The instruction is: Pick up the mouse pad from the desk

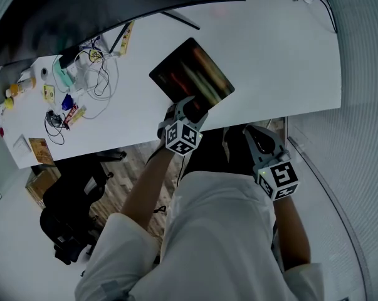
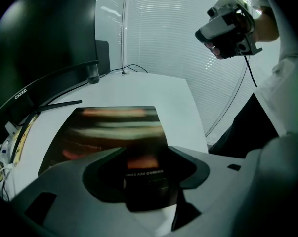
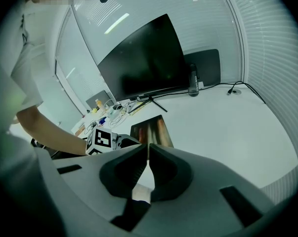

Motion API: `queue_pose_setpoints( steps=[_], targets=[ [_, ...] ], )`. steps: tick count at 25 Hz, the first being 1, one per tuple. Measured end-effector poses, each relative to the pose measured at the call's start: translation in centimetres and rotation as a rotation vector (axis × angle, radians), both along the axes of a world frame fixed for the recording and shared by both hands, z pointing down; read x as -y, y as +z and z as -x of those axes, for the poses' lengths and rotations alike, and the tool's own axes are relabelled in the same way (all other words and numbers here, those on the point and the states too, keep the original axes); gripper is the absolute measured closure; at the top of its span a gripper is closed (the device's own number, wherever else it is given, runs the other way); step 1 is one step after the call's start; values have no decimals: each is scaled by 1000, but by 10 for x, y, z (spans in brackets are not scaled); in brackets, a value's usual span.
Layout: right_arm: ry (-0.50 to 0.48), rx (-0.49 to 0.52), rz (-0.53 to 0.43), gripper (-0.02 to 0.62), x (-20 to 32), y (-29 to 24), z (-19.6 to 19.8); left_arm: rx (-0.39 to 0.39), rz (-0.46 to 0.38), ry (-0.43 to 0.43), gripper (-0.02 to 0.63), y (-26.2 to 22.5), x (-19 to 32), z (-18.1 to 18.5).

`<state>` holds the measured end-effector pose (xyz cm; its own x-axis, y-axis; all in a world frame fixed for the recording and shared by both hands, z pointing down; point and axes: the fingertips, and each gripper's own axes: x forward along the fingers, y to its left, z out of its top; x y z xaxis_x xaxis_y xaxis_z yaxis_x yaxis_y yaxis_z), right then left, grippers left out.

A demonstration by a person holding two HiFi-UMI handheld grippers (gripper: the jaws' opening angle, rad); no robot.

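Along the front edge of the desk (image 1: pixel 289 74) the pad (image 1: pixel 192 74) lies skewed. Bare white top runs wide to its right and behind it, and the cables (image 1: pixel 94 74) are well off to the left. Over the pad's near corner the left gripper (image 1: pixel 190 107) has its jaws spread, with the corner between them, unpinched. Off the desk's edge the right gripper (image 1: pixel 256 137) hangs with its jaws pressed together, empty.

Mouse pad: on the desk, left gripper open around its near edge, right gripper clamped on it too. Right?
No. The right gripper is not on the mouse pad: the right gripper view shows its fingers shut on nothing, short of the pad. The rest holds.
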<state>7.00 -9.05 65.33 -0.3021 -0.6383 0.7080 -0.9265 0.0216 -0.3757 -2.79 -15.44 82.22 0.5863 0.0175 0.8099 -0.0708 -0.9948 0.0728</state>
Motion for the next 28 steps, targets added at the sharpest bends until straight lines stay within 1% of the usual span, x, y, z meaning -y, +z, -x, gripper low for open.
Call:
queue_pose_setpoints(
  steps=[2,3,7,9,12,15,17,23,28],
  targets=[
    [-2,0,1,561,0,0,1,-8,4,-16,381,0,5,1],
    [-2,0,1,561,1,1,2,-9,3,-20,397,0,7,1],
    [-5,-2,4,561,2,1,5,-12,1,-32,423,-1,11,1],
    [-7,-5,2,561,3,1,6,-12,12,-45,441,0,14,1],
    [-6,-13,-4,561,6,-2,6,-10,48,-55,452,-1,16,1],
    [8,-13,-12,561,8,-7,3,-8,95,-76,484,-3,19,1],
    [13,-18,-20,561,11,-12,1,-9,110,-87,506,-6,22,1],
    [15,-50,-53,561,16,-26,-6,-16,130,-128,540,-16,33,3],
    [12,-72,-90,561,20,-39,-14,-33,104,-186,549,-31,45,3]
  ],
)
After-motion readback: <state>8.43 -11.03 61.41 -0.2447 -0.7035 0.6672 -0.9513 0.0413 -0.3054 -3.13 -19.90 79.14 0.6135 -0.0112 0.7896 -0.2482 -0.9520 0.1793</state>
